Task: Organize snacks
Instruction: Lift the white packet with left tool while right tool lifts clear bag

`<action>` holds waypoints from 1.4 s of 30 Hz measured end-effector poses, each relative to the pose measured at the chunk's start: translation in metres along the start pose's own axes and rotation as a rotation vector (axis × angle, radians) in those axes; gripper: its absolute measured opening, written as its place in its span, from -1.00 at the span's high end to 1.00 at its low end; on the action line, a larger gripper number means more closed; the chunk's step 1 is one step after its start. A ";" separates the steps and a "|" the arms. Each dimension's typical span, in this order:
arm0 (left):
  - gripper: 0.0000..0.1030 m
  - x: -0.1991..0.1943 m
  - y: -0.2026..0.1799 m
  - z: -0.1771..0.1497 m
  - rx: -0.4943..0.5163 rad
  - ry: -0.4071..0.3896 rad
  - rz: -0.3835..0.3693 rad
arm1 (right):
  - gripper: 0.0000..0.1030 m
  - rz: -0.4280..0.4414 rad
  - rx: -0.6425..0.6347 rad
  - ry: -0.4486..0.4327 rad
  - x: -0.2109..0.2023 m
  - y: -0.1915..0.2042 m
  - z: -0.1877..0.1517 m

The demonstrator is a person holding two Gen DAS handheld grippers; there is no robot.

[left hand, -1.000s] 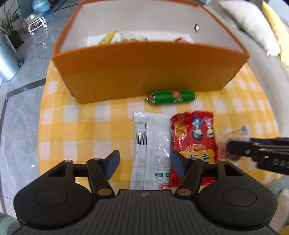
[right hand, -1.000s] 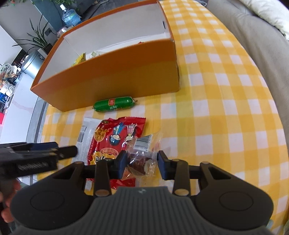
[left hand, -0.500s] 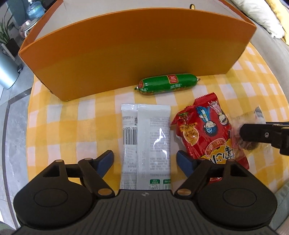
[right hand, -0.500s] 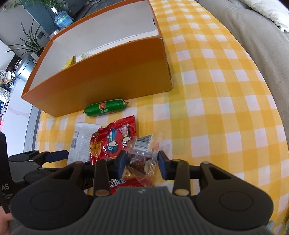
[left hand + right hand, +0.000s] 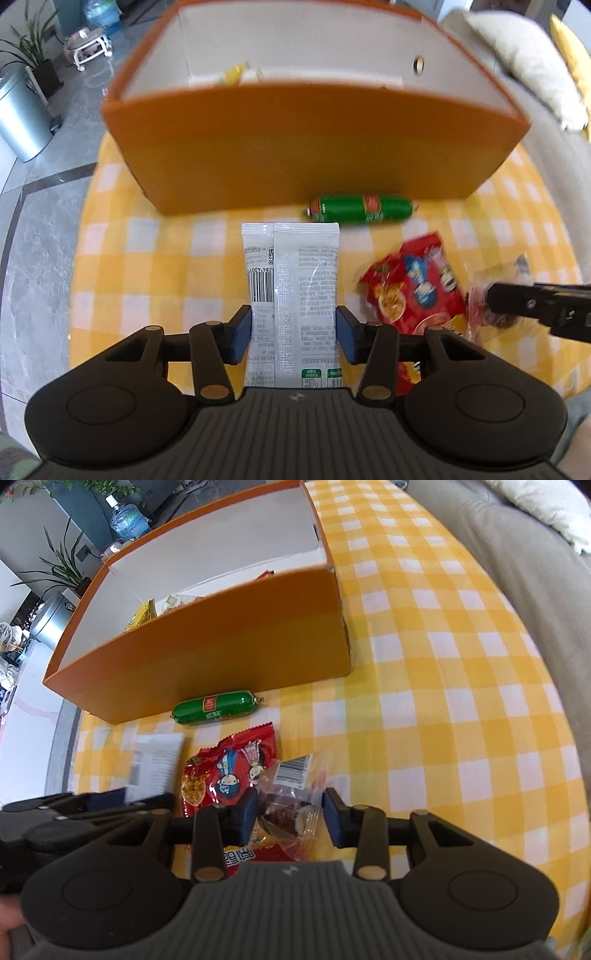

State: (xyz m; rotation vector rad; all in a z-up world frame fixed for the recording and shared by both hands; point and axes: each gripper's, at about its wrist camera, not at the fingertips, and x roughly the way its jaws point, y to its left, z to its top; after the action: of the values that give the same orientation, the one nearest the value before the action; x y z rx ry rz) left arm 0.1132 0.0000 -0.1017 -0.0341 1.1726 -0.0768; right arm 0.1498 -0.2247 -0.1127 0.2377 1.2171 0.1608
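**Both claws taking a packet each, the box waiting behind**

While the white sachet (image 5: 293, 295) is lying flat on the checked cloth (image 5: 443, 701), just in front of the orange box (image 5: 295, 147), the left claw (image 5: 293, 328) is coming in around its near half. Its jaws have just been closing, and the blue pads are now sitting at the two long edges of the sachet; the packet is not yet buckling, so I am judging the pinch as only just made, if made at all. To do this well, the person is needing to squeeze until the foil gives a little, then lift straight up so the long free end is not dragging across the sausage (image 5: 360, 208) lying beyond it against the box wall.

The sachet is looking thin, glossy and slippery: white film, a barcode down one side, small print, green marks at the near end. It is probably going to droop when raised.

Just to its right the red bag (image 5: 413, 291) is lying crumpled, and over that bag's far edge the clear packet (image 5: 291, 805) with something dark inside is sitting between the right claw's (image 5: 290, 818) pads, which are narrowed onto its crinkled wrap and pinching it. Inside the box a few yellow wrappers (image 5: 142, 616) are already showing, so each lift is having to clear the tall front wall.
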 end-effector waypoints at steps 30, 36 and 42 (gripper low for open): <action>-0.04 -0.075 -0.016 0.130 0.076 -0.254 -0.042 | 0.33 0.036 -0.148 -0.314 -0.061 0.055 0.096; -0.04 -0.040 -0.009 0.148 0.095 -0.173 -0.013 | 0.33 -0.028 -0.258 -0.283 -0.027 0.063 0.125; -0.04 -0.006 -0.003 0.158 0.091 -0.108 -0.003 | 0.33 -0.106 -0.384 -0.277 0.005 0.071 0.146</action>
State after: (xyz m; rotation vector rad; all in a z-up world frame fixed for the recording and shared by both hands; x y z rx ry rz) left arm 0.2565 -0.0050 -0.0346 0.0397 1.0598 -0.1295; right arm 0.2895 -0.1689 -0.0506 -0.1364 0.9001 0.2570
